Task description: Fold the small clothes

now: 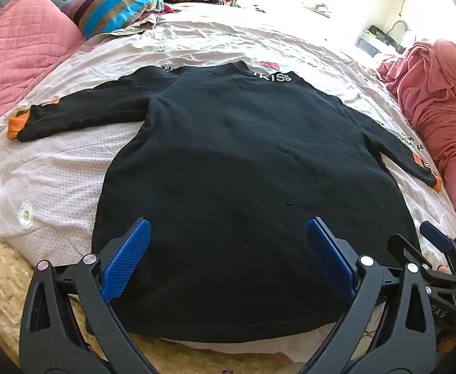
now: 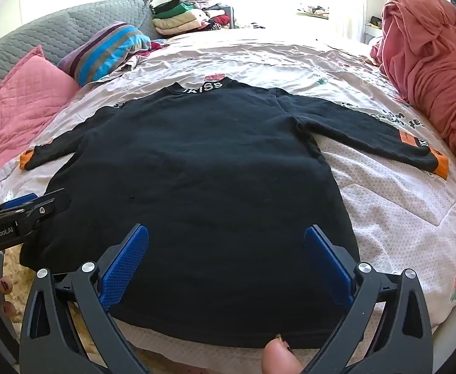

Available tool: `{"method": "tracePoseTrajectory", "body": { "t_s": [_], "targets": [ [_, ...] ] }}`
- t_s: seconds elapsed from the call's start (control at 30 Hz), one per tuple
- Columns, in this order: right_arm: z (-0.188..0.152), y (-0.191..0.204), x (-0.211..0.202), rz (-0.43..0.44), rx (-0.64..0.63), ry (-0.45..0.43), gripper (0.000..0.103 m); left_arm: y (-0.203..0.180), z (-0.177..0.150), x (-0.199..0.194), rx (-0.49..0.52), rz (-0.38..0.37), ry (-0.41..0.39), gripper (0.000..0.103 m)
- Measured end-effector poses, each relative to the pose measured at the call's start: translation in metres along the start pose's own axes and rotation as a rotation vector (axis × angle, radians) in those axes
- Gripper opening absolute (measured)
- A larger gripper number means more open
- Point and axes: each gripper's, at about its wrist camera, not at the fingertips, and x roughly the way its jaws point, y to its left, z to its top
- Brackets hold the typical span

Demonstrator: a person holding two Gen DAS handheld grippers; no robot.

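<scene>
A black long-sleeved top (image 1: 243, 171) with orange cuffs and a white-lettered collar lies spread flat on the bed, sleeves out to both sides; it also shows in the right wrist view (image 2: 203, 168). My left gripper (image 1: 228, 233) is open, its blue pads over the hem's left half. My right gripper (image 2: 226, 243) is open, over the hem's right half. The right gripper shows at the right edge of the left wrist view (image 1: 430, 243), and the left gripper at the left edge of the right wrist view (image 2: 25, 208). Neither holds cloth.
The bed sheet (image 1: 56, 171) is pale with flower prints. A pink quilted pillow (image 1: 19, 62) and a striped pillow (image 1: 115, 3) lie at the left. A heap of pink cloth (image 2: 430, 62) lies at the right. Folded clothes (image 2: 184, 18) are stacked at the back.
</scene>
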Motion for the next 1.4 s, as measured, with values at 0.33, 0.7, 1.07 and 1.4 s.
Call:
{"method": "tracePoseTrajectory", "body": {
  "t_s": [0.33, 0.7, 1.07, 1.4],
  "targets": [
    [-0.0014, 0.0032, 0.0015, -0.003, -0.013, 0.002, 0.099, 0.0006, -0.0021, 0.0018, -0.006, 0.002, -0.003, 0.094],
    [-0.0016, 0.0035, 0.0001, -0.005, -0.015, -0.004, 0.099, 0.0021, -0.0028, -0.0007, -0.007, 0.004, -0.007, 0.094],
    [-0.0015, 0.003, -0.0019, -0.006, -0.019, -0.007, 0.099, 0.0018, -0.0024, -0.0007, -0.002, 0.004, -0.003, 0.094],
    [-0.0015, 0.0039, -0.0018, -0.006, -0.018, -0.008, 0.099, 0.0008, -0.0026, -0.0005, -0.003, 0.009, -0.002, 0.094]
  ]
}}
